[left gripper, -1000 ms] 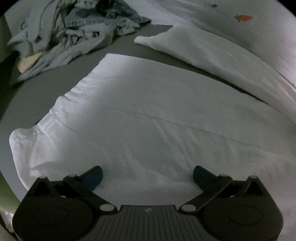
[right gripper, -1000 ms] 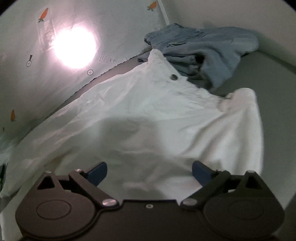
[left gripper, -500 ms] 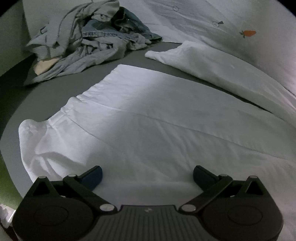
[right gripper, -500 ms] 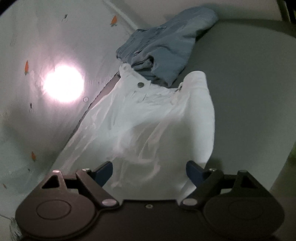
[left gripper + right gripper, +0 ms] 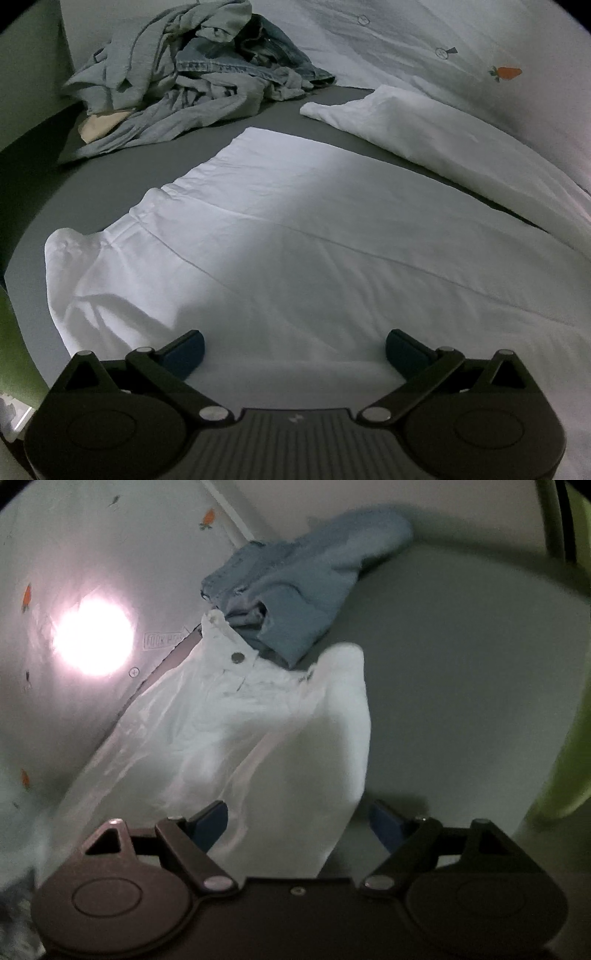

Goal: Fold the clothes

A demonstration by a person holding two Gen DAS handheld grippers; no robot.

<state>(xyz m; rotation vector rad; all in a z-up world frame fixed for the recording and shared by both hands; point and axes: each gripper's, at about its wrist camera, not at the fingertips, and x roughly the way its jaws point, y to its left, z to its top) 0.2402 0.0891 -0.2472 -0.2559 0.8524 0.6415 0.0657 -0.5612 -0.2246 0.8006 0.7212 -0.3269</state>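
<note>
Denim and grey garments (image 5: 192,74) sit heaped far left on the smooth dark-grey mattress (image 5: 92,184). White cotton trousers (image 5: 295,240) lie flat, softly creased, under both tools. Left gripper (image 5: 293,350) stands wide, gripping nothing. Right gripper (image 5: 297,821) is wide too, cloth between its jaws, unpinched; closing carelessly could catch one limp layer and skew the fold.

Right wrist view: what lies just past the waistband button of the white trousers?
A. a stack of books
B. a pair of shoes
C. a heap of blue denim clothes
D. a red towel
C: beyond the metal button at the top of the white trousers, a rumpled heap of blue denim clothes sits on the grey bed sheet.
</note>
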